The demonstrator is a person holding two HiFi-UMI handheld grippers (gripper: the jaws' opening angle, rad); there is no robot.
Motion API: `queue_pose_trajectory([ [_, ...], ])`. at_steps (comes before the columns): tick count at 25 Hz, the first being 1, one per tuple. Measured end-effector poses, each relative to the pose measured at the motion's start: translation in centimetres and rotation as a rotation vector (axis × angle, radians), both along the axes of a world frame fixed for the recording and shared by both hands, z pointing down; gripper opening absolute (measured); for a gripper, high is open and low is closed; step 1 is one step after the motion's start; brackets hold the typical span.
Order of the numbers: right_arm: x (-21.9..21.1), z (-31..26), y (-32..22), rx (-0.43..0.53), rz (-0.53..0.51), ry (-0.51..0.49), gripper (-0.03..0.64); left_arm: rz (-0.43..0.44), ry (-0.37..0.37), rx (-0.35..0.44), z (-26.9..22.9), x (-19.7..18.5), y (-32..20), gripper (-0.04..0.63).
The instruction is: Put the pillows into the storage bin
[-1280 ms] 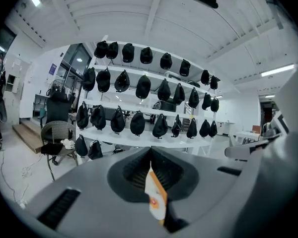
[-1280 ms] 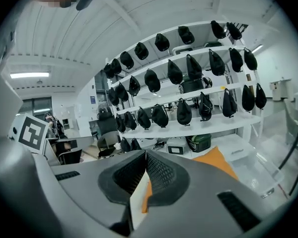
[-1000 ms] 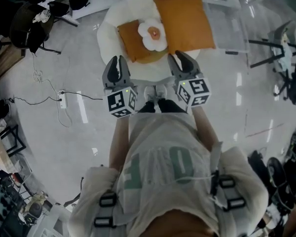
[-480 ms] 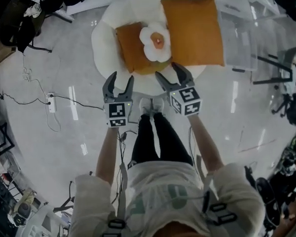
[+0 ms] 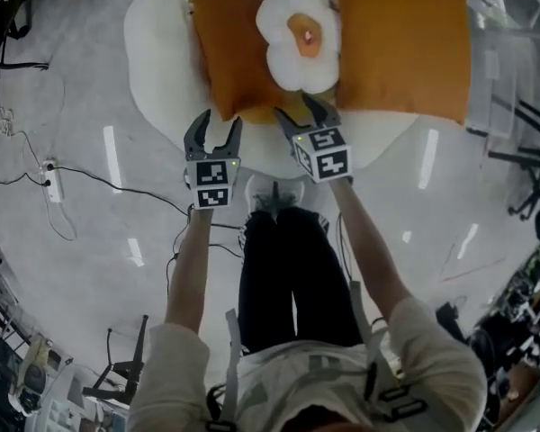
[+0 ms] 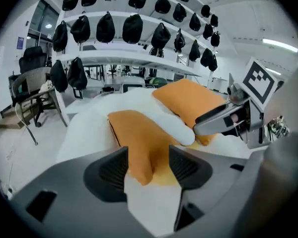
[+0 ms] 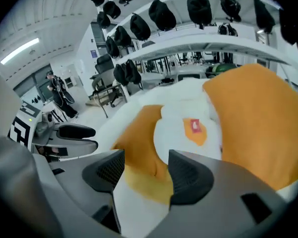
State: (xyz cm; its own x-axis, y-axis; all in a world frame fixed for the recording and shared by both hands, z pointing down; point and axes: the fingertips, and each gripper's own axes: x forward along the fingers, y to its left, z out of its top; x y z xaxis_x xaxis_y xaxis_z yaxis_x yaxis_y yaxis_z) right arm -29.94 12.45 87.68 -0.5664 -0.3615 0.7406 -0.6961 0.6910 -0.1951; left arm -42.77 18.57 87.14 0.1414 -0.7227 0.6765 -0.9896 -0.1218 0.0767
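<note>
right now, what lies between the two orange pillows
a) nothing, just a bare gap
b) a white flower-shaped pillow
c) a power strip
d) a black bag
b: the white flower-shaped pillow, with its orange centre, lies across the gap and overlaps both the small orange pillow and the big orange pillow, all on top of the white cushion.

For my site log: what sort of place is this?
Probably a lab or workshop, not a home: racks hung with rows of black bags, an office chair, a power strip on the glossy floor.
</note>
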Motion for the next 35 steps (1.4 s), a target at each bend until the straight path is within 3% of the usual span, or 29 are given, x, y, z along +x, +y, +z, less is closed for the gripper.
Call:
queue_pose_trajectory([
  [3,-0.6,5.8,0.4,-0.066,-0.003,0.027,0.272,-0.043,0.084,-0.050,4.5,0.2,-0.1,0.238],
  [9,-2.0,11.4,0.2,-0.117,-0.014,0.039,0.260,-0.034,0.096,-0.100,8.6,0.3,-1.9,0.220],
  [11,-2.9,11.4,0.3,-0.119,-0.047,0.031,0.152,-0.017,0.087,-0.116,8.7,0.5,-2.1,0.148],
  [14,-3.9,9.8,0.3,-0.081,-0.068,0.059,0.061,0.007,0.026,-0.102,7.0,0.1,-2.7,0.075],
  [19,-5.9,-0.6,0.7,-0.076,-0.060,0.013,0.031,-0.045,0.015,-0.046,-2.9,-1.8,-3.6,0.044],
  [28,-7.0,-27.3,4.1,-0.033,-0.080,-0.038,0.028,-0.125,0.054,0.016,-28.9,-3.1,0.2,0.040],
  [32,-6.1,-37.1,4.0,0.067,-0.038,-0.067,0.028,-0.115,0.056,0.123,-38.6,-2.3,0.1,0.040],
  [35,-4.7,-41.4,3.6,0.140,0.010,-0.087,0.028,-0.087,0.056,0.199,-42.9,-1.1,-0.4,0.040],
])
